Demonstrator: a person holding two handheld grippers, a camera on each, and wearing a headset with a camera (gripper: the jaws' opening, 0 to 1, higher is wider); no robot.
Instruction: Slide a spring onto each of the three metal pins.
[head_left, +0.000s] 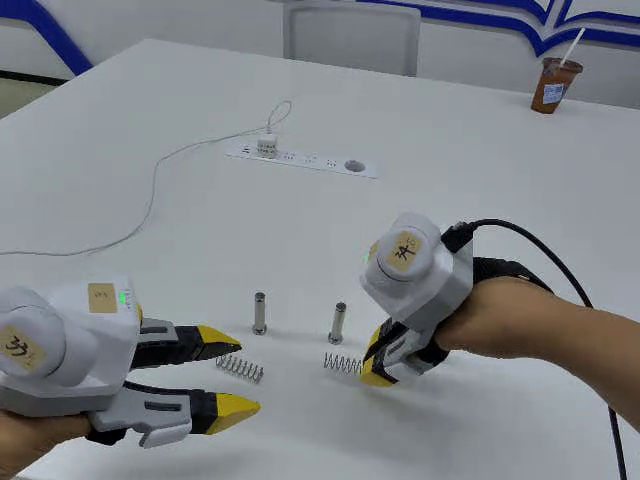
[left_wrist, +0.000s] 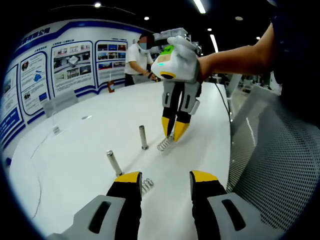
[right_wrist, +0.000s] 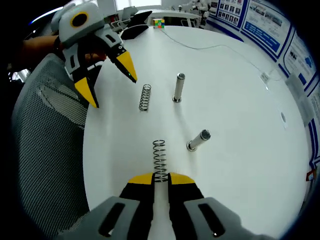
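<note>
Two short metal pins (head_left: 260, 312) (head_left: 338, 322) stand upright on the white table (head_left: 200, 230). One spring (head_left: 240, 367) lies flat just in front of my left gripper (head_left: 232, 372), whose yellow-tipped jaws are open and apart from it. In the left gripper view this spring (left_wrist: 146, 185) lies beside the left finger. A second spring (head_left: 342, 363) lies near the right pin, and my right gripper (head_left: 378, 365) is shut on its near end. The right gripper view has that spring (right_wrist: 159, 160) sticking out forward from my right gripper (right_wrist: 161, 179), with both pins (right_wrist: 178, 87) (right_wrist: 199, 140) beyond.
A white power strip (head_left: 300, 158) with a trailing cable (head_left: 150, 200) lies further back on the table. A brown cup with a straw (head_left: 553, 85) stands at the far right. A chair back (head_left: 350, 35) sits behind the table, and a mesh chair (right_wrist: 50, 125) is beside it.
</note>
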